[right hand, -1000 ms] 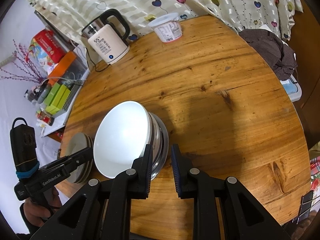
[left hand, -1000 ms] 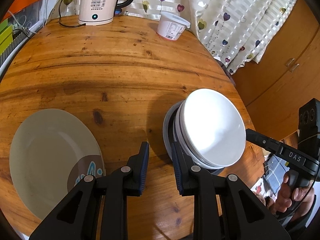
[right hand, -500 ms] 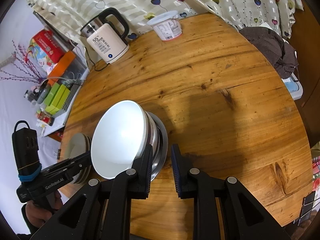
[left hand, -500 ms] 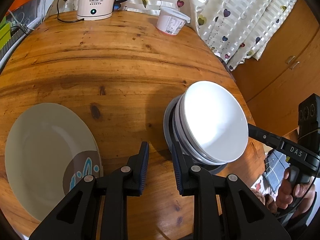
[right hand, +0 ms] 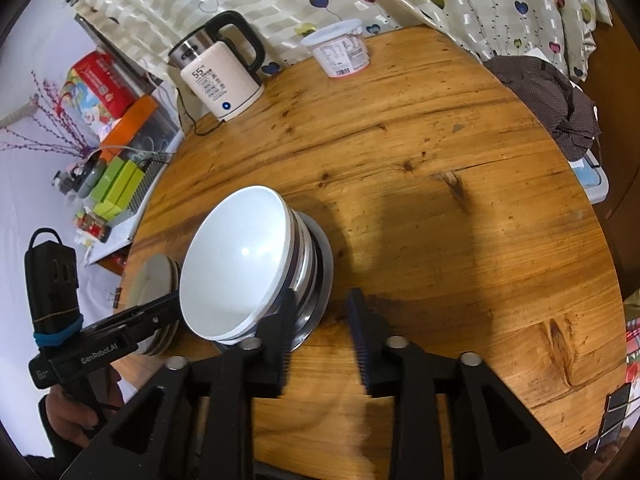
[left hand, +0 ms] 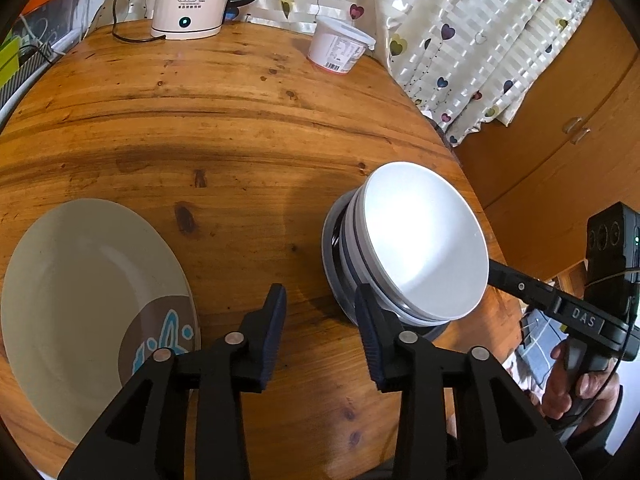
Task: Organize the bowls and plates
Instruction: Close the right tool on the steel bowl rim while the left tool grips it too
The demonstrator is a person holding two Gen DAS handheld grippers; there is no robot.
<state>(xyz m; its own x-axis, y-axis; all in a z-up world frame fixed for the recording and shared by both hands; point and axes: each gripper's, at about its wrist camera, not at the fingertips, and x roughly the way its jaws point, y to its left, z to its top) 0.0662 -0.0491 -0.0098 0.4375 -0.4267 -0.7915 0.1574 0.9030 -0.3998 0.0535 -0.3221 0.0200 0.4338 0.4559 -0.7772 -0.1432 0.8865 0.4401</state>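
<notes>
A stack of white bowls [left hand: 424, 244] is seen resting on a round wooden surface [left hand: 224, 120], nested one inside another with a grey metal dish at the bottom, near the surface's right edge in the left wrist view. The stack is viewed from either side by the two claws. The left claw [left hand: 320, 320] is held just beside the stack, its right finger close against the lower rim of the bowls and its left finger over bare wood; its jaws are opening, and only wood is seen in the gap between them. The right claw [right hand: 320, 322] is held on the opposite side of the stack, its left finger against the bowls' lower edge and its right finger over the wood; its jaws are likewise opening, slightly blurred, with nothing gripped between them. A beige plate [left hand: 92, 308] with a brown and blue pattern is set to the left of the left claw, well apart from the bowls; in the right wrist view it is shown as the top of a small pile of plates [right hand: 158, 280] behind the bowls. At the far edge of the surface a cream electric kettle [right hand: 220, 80] and a lidded white tub [right hand: 340, 54] are placed before a heart-patterned curtain [left hand: 460, 28].
</notes>
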